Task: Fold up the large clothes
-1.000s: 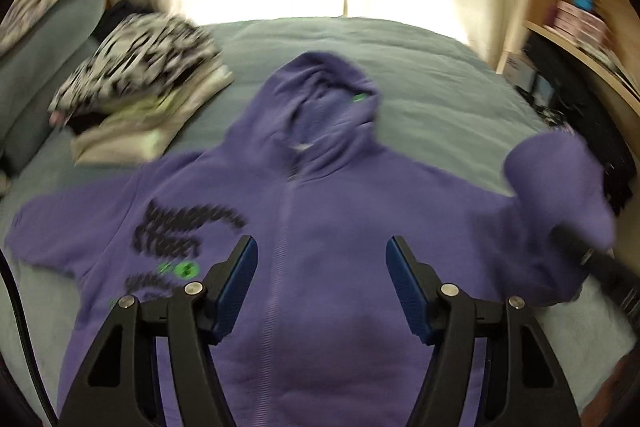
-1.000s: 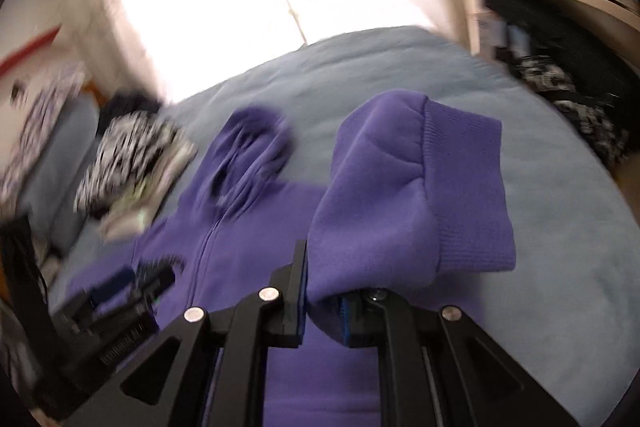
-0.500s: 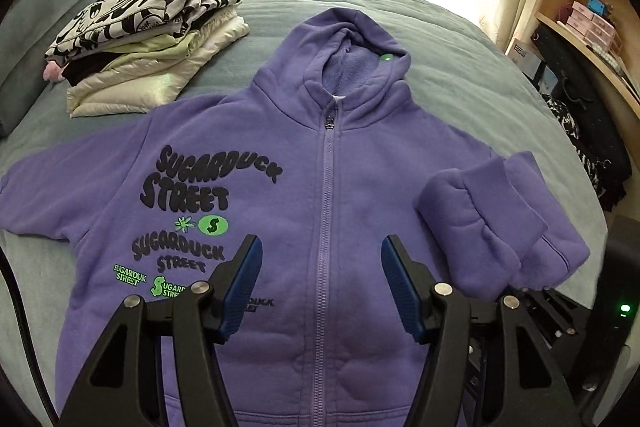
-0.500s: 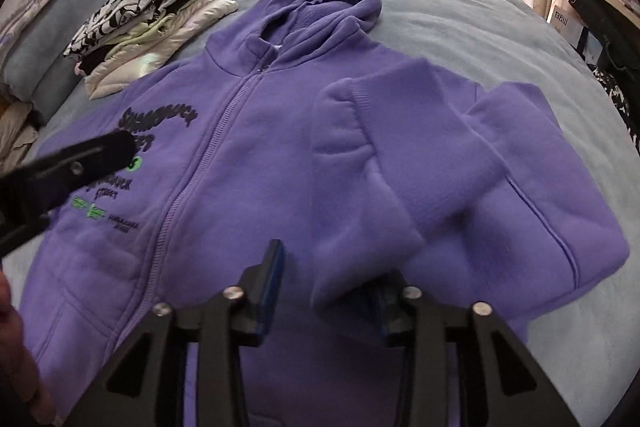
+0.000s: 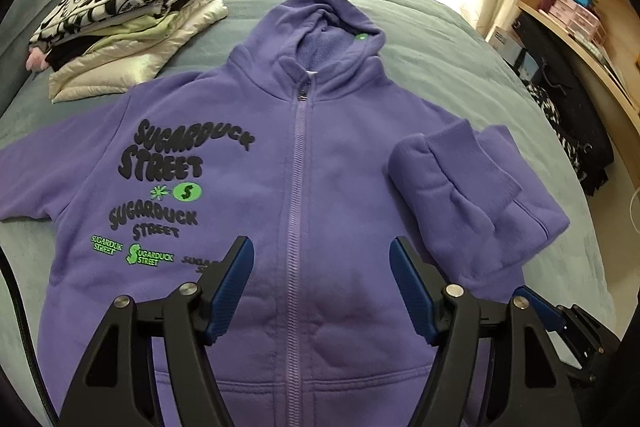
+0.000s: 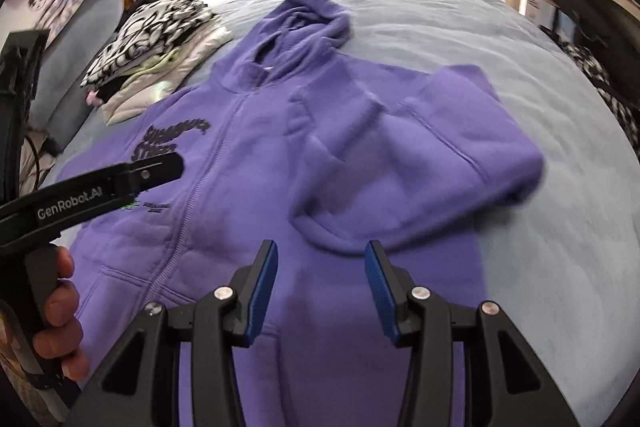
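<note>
A purple zip hoodie with black and green lettering lies face up on the bed, hood away from me. Its right sleeve is folded in over the chest, cuff toward the zip. Its left sleeve lies spread out flat. My left gripper is open and empty above the lower zip. My right gripper is open and empty just below the folded sleeve on the hoodie. The left gripper also shows in the right wrist view, held in a hand.
A stack of folded clothes lies on the grey-blue bed at the back left, also in the right wrist view. A wooden shelf with boxes stands at the right. Bright curtains hang behind the bed.
My right gripper carried the right sleeve across onto the chest, opened, let it go, and drew back. My left gripper stayed open above the zip.
</note>
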`<state>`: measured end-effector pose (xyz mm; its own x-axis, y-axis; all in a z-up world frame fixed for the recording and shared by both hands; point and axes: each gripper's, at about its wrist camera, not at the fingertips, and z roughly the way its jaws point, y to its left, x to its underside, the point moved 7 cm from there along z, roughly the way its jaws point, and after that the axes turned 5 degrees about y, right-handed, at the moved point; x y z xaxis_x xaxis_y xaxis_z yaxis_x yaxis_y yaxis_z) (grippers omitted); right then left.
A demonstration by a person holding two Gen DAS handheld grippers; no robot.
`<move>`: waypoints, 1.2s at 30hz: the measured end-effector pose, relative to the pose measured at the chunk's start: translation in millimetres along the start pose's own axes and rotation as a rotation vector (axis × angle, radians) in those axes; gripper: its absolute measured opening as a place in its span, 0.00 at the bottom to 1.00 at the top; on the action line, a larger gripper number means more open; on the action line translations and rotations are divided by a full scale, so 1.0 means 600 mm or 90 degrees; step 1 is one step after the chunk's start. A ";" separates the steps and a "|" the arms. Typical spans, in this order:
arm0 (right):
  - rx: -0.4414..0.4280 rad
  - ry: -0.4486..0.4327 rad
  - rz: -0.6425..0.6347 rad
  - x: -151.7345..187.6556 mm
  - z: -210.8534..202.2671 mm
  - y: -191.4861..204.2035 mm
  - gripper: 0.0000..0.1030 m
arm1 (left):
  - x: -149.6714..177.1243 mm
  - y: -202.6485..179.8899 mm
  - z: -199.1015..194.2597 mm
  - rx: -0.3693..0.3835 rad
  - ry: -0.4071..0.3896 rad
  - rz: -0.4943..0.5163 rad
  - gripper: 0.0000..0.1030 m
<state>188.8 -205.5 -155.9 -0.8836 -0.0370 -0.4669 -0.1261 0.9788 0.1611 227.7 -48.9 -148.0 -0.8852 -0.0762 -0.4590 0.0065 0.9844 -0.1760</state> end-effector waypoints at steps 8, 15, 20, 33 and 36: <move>-0.015 0.005 0.099 0.023 -0.010 -0.067 0.44 | 0.019 -0.095 0.008 0.020 0.010 0.085 0.72; -0.025 0.006 0.124 0.036 -0.006 -0.091 0.44 | 0.021 -0.175 0.060 -0.008 0.030 0.140 0.72; -0.020 0.014 0.126 0.049 0.001 -0.100 0.44 | 0.000 -0.193 0.095 -0.036 0.045 0.149 0.49; -0.027 -0.001 0.116 0.046 -0.012 -0.100 0.44 | -0.127 -0.069 -0.001 -0.087 -0.101 0.112 0.08; -0.022 0.003 0.113 0.045 -0.011 -0.100 0.44 | -0.114 0.026 0.042 -0.093 -0.048 0.046 0.15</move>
<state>169.6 -266.5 -172.7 -0.8954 0.1342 -0.4246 0.0163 0.9628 0.2699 300.2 -32.5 -141.2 -0.8472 -0.0106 -0.5312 -0.0032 0.9999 -0.0149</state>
